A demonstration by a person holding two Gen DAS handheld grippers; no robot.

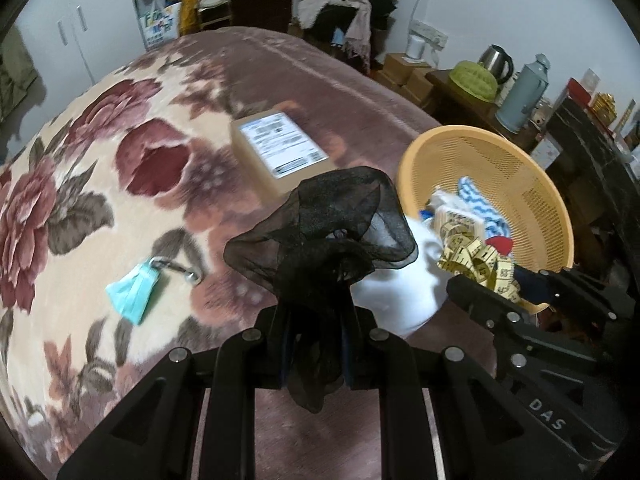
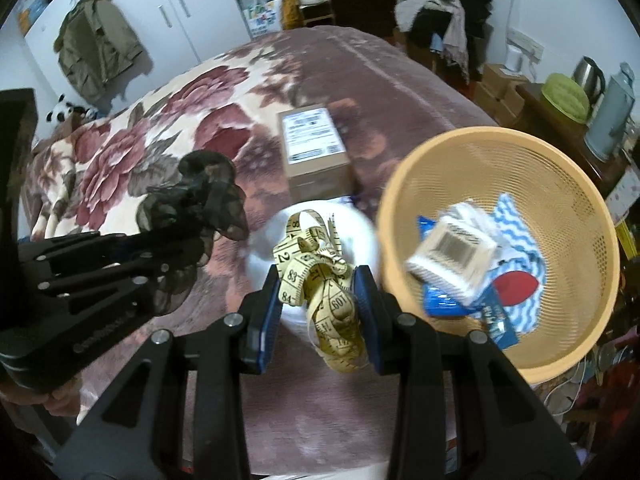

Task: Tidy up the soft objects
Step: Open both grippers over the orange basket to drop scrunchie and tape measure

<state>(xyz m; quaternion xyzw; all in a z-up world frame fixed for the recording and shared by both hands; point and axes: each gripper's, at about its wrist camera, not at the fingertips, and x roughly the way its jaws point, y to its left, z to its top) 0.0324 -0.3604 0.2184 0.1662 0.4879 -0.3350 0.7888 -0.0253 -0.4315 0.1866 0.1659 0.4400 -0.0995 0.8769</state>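
Only in left view: face mask (image 1: 134,293) on bed (image 1: 100,184); left claw (image 1: 316,316) clamped on black mesh cloth (image 1: 320,224); right claw (image 2: 318,288) pinching tape measure (image 2: 320,276), beside basket (image 2: 600,240)

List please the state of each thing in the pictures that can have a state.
left gripper: shut on black mesh fabric, held above the bed
right gripper: shut on yellow tape measure, bunched
orange basket: tilted, partly filled
cardboard box: closed, lying on blanket
face mask: crumpled, on blanket
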